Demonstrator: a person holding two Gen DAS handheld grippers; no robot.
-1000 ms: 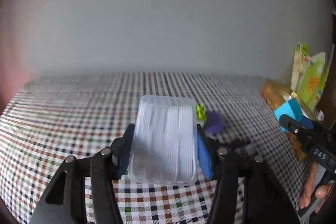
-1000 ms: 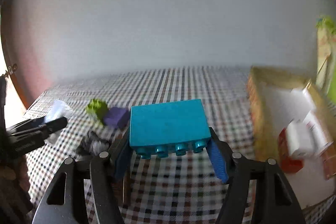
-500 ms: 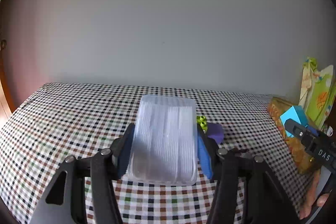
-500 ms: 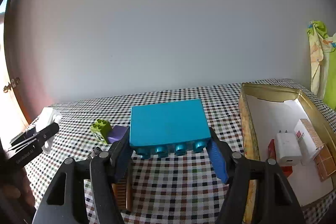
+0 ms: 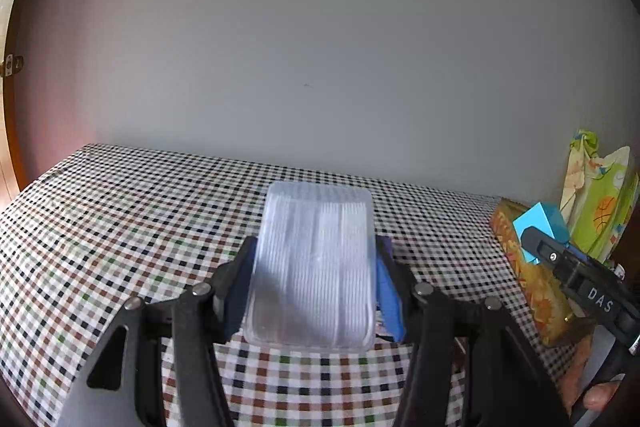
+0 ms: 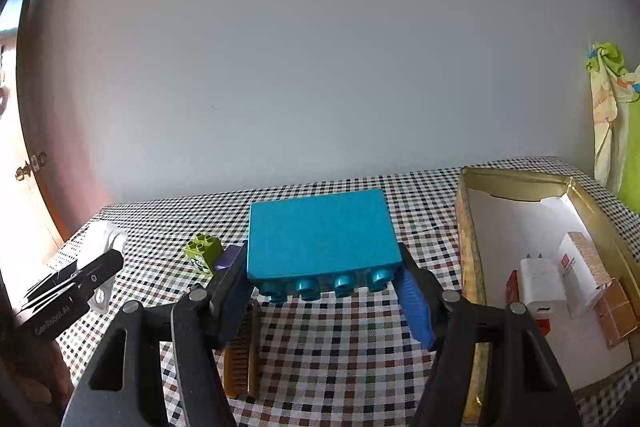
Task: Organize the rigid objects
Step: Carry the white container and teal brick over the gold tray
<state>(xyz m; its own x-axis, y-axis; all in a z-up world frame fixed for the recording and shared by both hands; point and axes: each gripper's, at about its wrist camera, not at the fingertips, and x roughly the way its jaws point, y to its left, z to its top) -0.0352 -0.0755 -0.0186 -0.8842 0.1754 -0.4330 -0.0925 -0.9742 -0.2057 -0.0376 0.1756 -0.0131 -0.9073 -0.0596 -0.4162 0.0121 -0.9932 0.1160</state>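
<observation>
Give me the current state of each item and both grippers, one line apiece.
Left gripper: shut on the clear plastic box.
Clear plastic box: held above the table.
Right gripper: shut on the teal block.
Teal block: held sideways, studs facing the camera.
Gold tin: open, with the white charger and small boxes inside.
Green brick: loose on the checked cloth.
Brown comb: lying flat on the cloth.

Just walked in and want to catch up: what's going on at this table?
A person is tidying with two handheld grippers. The left gripper is clamped on a clear ribbed plastic case; the right gripper grips a blue toy brick. Both are held above the checkered tablecloth, beside an open gold tin already holding small boxes.
</observation>
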